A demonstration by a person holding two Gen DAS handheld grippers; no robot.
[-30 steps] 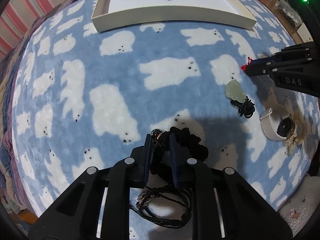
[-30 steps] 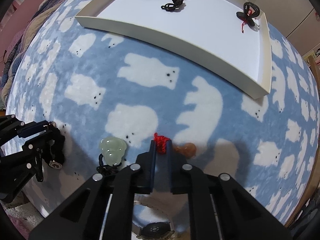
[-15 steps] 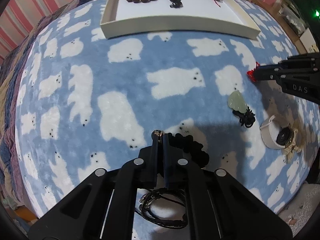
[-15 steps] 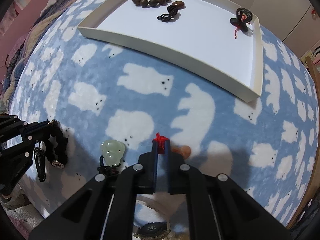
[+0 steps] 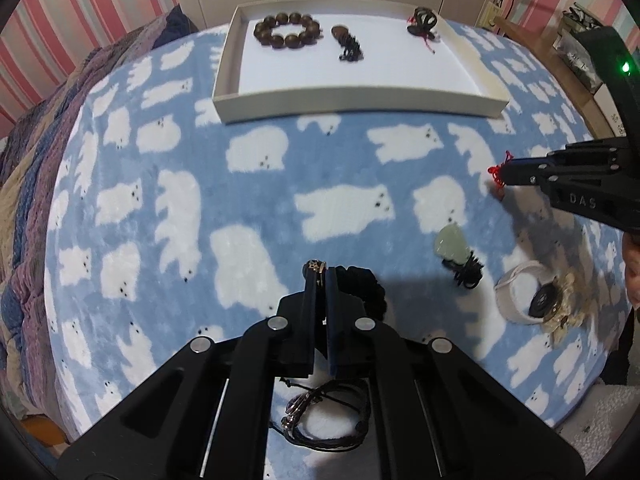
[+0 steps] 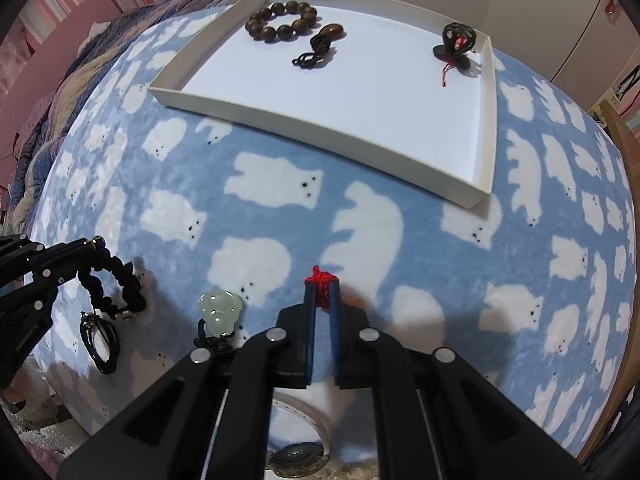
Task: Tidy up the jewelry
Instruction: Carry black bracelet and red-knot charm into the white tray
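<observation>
My left gripper (image 5: 320,270) is shut on a black beaded bracelet (image 5: 362,282) and holds it above the blanket; it also shows in the right wrist view (image 6: 116,280). My right gripper (image 6: 322,286) is shut on a red knotted cord (image 6: 320,278) whose brown pendant (image 6: 354,301) hangs behind the fingers; the cord also shows in the left wrist view (image 5: 498,172). The white tray (image 5: 352,98) at the far side holds a brown bead bracelet (image 5: 288,30), a brown pendant on black cord (image 5: 346,40) and a dark carved piece with red cord (image 5: 424,24).
On the polar-bear blanket lie a pale green jade pendant (image 5: 452,246) on black cord, a white-strapped watch (image 5: 528,300) and a black cord bracelet (image 5: 320,416) under my left gripper. A quilt (image 5: 32,152) lies at the left. A wooden edge (image 6: 624,148) is at the right.
My left gripper closed on the black beaded bracelet and lifted it. My right gripper rose with the red cord, and both views now stand higher above the blanket.
</observation>
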